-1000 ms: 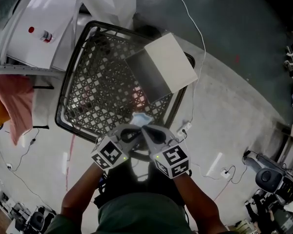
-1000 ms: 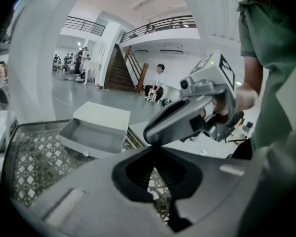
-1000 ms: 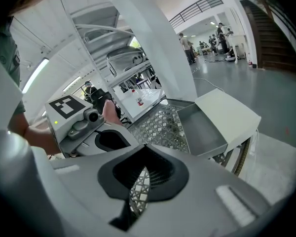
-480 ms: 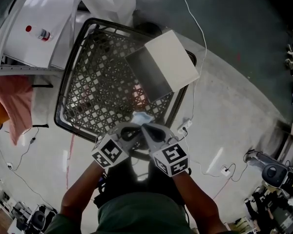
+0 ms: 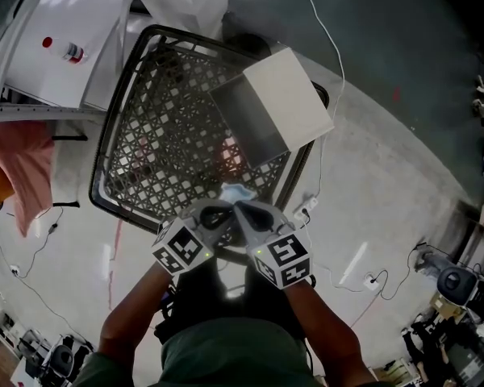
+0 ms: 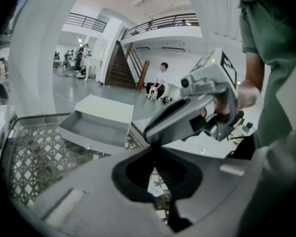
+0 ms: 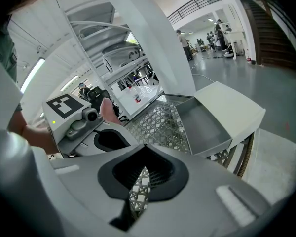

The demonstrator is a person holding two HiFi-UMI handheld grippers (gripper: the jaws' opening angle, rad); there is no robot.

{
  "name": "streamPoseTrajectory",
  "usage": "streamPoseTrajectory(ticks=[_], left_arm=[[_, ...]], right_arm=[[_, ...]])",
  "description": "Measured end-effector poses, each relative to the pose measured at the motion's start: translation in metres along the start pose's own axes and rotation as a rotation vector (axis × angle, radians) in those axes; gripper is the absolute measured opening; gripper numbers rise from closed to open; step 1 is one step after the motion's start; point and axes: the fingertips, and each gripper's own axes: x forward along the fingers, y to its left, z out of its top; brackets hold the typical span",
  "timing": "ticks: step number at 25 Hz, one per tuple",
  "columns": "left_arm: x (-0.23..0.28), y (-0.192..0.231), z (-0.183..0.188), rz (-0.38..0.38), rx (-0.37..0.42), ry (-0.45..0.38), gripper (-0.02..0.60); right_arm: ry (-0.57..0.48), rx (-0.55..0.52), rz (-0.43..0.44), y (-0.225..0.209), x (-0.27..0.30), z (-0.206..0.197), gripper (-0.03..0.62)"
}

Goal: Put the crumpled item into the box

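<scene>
The crumpled item, pale blue and white, sits right at the meeting tips of both grippers, over the near rim of a black mesh rack. My left gripper is shut, and a pale blue scrap of the crumpled item shows in the gap behind its closed jaws. My right gripper is shut too, tip against the left one, with only mesh showing through its gap. The box, white outside and grey inside, lies open on the rack's far right side, beyond the grippers. It also shows as the box and the box.
A white shelf unit with a small bottle stands left of the rack. A pink cloth hangs at far left. White cables and plugs lie on the grey floor to the right. Equipment crowds the lower right corner.
Almost nothing: both grippers stay tip to tip at the rack's near rim with the item there. The head view has shifted slightly.
</scene>
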Motion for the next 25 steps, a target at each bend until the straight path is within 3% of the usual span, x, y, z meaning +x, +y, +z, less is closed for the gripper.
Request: streamPoseTrajectory(ticks=[25], left_arm=[[0.014,-0.01,-0.022,0.002,-0.019,0.022,0.003]], right_arm=[[0.011,0.013,-0.005,-0.004,0.003,-0.026,0.006]])
